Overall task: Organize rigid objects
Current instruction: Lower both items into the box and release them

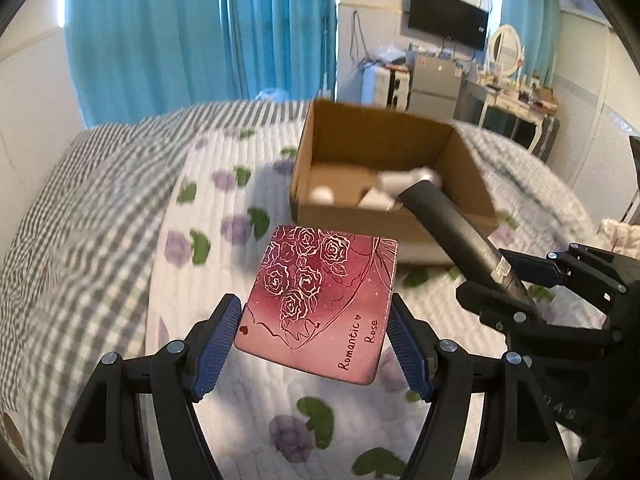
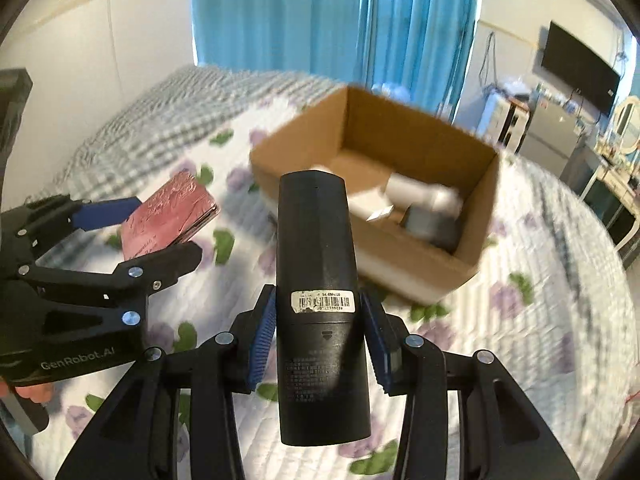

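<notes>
My left gripper [image 1: 312, 340] is shut on a flat pink tin [image 1: 320, 304] printed with roses and "Romantic Rose", held above the bed. The tin also shows in the right wrist view [image 2: 168, 216]. My right gripper [image 2: 318, 328] is shut on a long black cylindrical device [image 2: 320, 296] with a barcode label, also seen from the left wrist view [image 1: 452, 232]. An open cardboard box [image 1: 340, 216] lies ahead on the bed, also in the right wrist view [image 2: 304, 152]. It holds white and grey items [image 2: 424, 200]. Both grippers hover short of the box.
The bed has a white quilt with purple flowers [image 1: 240, 240] and a grey checked blanket [image 1: 80, 220] to the left. Blue curtains [image 1: 200, 32] hang behind. A wall TV [image 1: 448, 16], a small fridge and a dressing table [image 1: 516, 96] stand far right.
</notes>
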The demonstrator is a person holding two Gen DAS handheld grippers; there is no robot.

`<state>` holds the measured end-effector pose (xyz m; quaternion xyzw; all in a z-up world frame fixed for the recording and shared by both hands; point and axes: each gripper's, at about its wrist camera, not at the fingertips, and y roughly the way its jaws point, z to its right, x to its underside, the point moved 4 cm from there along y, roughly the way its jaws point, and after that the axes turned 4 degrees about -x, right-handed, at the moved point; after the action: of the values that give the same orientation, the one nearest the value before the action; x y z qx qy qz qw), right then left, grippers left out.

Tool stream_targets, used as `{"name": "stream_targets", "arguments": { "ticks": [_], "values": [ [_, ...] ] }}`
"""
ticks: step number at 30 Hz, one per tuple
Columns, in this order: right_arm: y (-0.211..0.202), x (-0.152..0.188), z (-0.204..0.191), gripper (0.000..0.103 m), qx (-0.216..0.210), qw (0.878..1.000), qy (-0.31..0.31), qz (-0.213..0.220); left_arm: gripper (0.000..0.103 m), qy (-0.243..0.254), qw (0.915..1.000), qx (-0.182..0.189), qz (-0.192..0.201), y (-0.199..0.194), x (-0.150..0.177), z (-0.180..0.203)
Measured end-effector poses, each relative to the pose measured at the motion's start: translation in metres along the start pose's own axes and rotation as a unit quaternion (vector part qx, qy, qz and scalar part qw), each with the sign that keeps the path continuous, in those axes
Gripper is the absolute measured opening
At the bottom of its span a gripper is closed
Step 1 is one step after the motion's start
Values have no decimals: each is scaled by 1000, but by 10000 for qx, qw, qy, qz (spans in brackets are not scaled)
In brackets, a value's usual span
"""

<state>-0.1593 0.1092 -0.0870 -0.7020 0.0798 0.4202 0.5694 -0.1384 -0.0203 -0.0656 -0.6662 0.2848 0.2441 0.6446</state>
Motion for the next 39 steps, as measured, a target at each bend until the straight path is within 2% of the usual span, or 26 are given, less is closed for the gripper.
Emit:
{"name": "stream_targets", "arguments": {
  "ticks": [5,11,15,18,23,30,36,39],
  "values": [
    [-33,-26,23,41,202,9994,-88,280,74,71,9995,6,296,-13,-41,9],
    [-48,-65,55,41,391,9976,-77,562,74,147,9976,-81,667,-10,-94,17],
    [-41,-90,76,41,458,9968,-87,652,74,204,9968,-29,775,11,-126,26],
    [-29,-103,89,41,437,9969,-57,655,74,279,9970,-102,721,35,-138,35],
    [-2,-113,109,41,440,9974,-50,560,74,421,9977,-48,528,78,-141,49],
    [34,-108,128,41,333,9987,41,394,74,679,9975,-99,163,134,-129,67],
    [56,-101,134,41,319,9993,-76,193,74,650,9979,-67,19,156,-125,69],
    [60,-99,135,41,257,9995,-67,167,82,594,9982,-84,1,159,-126,67]
  ]
}}
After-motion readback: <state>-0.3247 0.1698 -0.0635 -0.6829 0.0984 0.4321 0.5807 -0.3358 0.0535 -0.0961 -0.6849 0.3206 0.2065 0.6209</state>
